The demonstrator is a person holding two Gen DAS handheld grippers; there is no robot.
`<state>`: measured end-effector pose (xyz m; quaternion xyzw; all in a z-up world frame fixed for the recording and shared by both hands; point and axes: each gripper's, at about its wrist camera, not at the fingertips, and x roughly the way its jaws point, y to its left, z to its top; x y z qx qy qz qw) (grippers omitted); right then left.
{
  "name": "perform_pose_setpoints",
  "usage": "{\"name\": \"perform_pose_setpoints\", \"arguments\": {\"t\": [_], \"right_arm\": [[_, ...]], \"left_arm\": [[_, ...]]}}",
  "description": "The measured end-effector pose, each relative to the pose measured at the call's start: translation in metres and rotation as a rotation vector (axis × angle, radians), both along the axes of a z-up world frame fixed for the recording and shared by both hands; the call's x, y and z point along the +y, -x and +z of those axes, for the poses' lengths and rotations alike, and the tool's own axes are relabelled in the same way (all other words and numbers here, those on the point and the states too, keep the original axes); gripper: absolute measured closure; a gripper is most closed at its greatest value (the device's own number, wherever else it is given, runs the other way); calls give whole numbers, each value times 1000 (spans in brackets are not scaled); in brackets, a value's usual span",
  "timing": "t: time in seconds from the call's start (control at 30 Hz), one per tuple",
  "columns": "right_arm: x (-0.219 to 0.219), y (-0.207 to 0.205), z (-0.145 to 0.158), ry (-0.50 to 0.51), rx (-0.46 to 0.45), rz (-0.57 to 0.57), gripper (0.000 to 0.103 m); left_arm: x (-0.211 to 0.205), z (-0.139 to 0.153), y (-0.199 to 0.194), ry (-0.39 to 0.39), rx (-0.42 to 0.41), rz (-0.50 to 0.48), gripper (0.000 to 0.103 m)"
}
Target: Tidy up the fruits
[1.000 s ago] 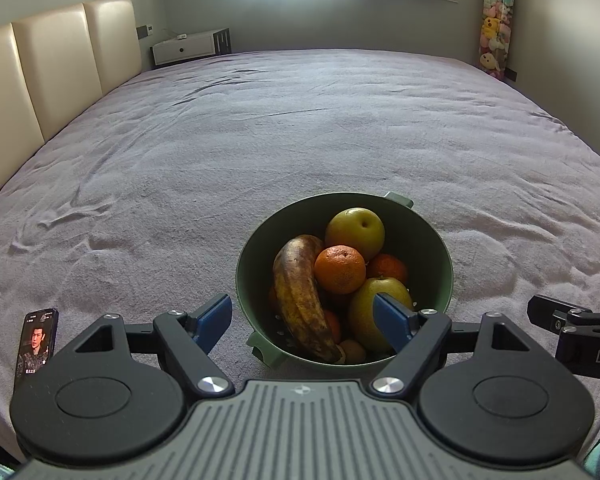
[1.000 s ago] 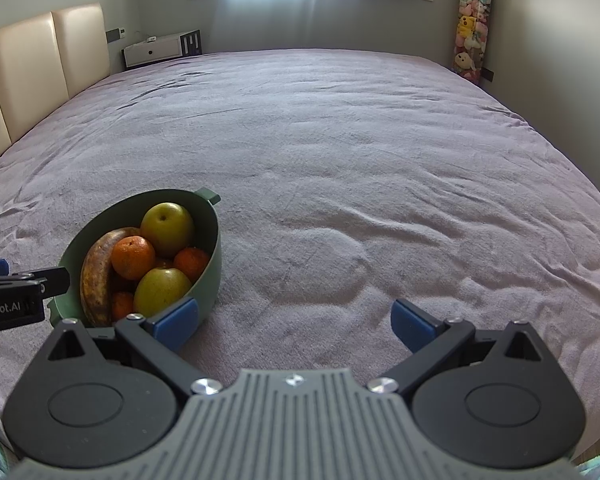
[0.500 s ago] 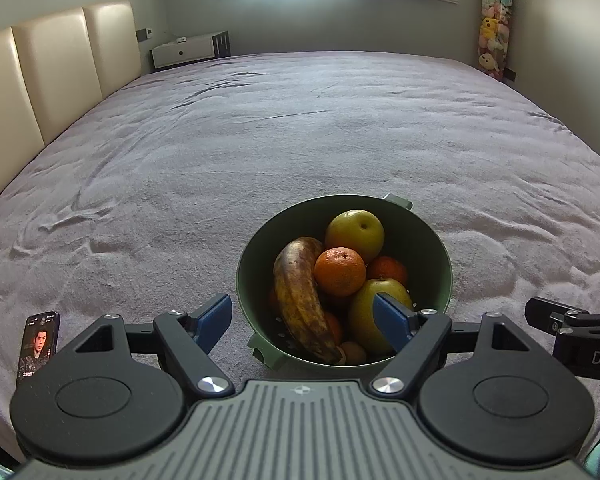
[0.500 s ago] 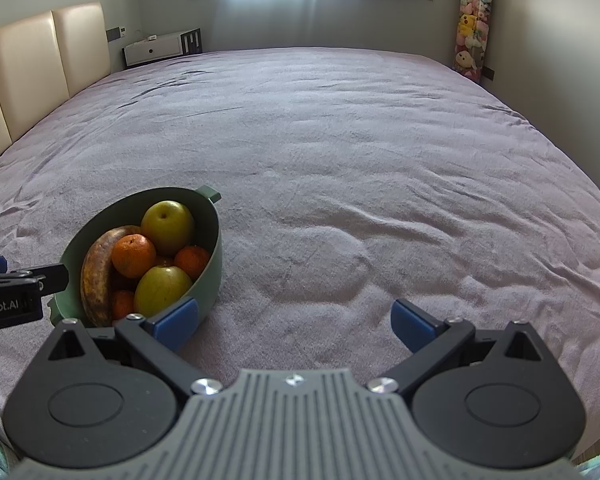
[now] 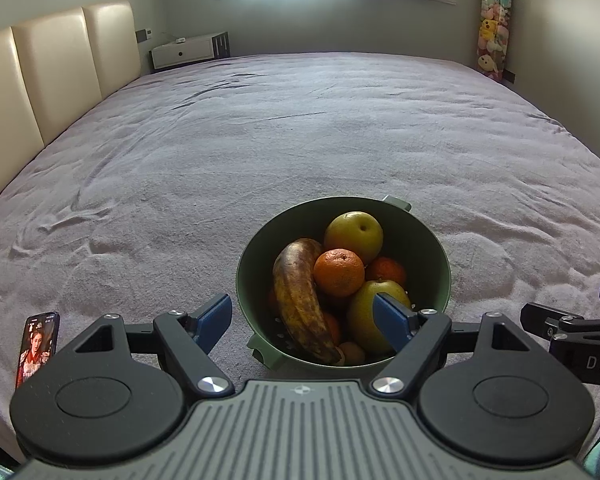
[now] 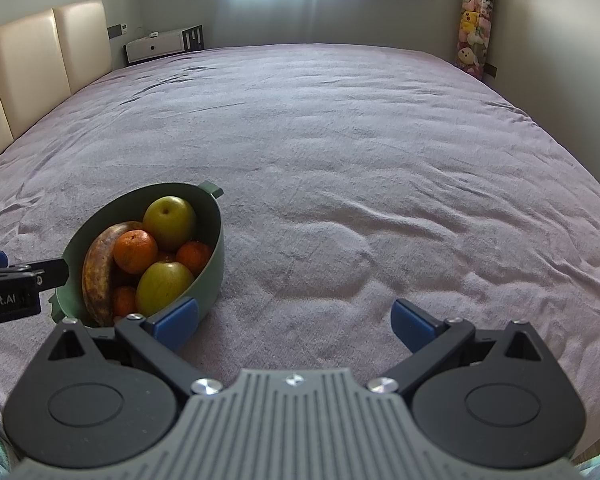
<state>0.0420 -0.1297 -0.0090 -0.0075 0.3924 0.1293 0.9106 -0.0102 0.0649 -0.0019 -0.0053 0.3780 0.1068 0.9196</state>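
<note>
A green bowl (image 5: 436,248) sits on the bed near its front edge and also shows in the right wrist view (image 6: 214,248). It holds a brown overripe banana (image 5: 300,296), two yellow-green apples (image 5: 354,232) (image 5: 364,316) and several oranges (image 5: 339,272). My left gripper (image 5: 306,320) is open and empty, just before the bowl's near rim. My right gripper (image 6: 296,320) is open and empty over bare bedspread to the right of the bowl.
A lilac bedspread (image 5: 300,140) covers the wide bed. A phone (image 5: 36,346) with a lit screen lies at the bed's front left. A cream headboard (image 5: 60,64) runs along the left. A white nightstand (image 5: 184,50) and hanging plush toys (image 5: 492,28) stand at the far wall.
Both grippers have risen or tilted slightly, so the bowl sits a little lower in each view. Both stay open and the fruits have not moved.
</note>
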Motion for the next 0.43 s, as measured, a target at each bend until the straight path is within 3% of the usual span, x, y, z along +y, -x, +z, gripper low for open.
{"name": "perform_pose_setpoints", "arguments": {"t": [0.43], "right_arm": [[0,-1,-3,4,12,9,4]], "left_arm": [[0,1,2,8,-15,-14,9]]}}
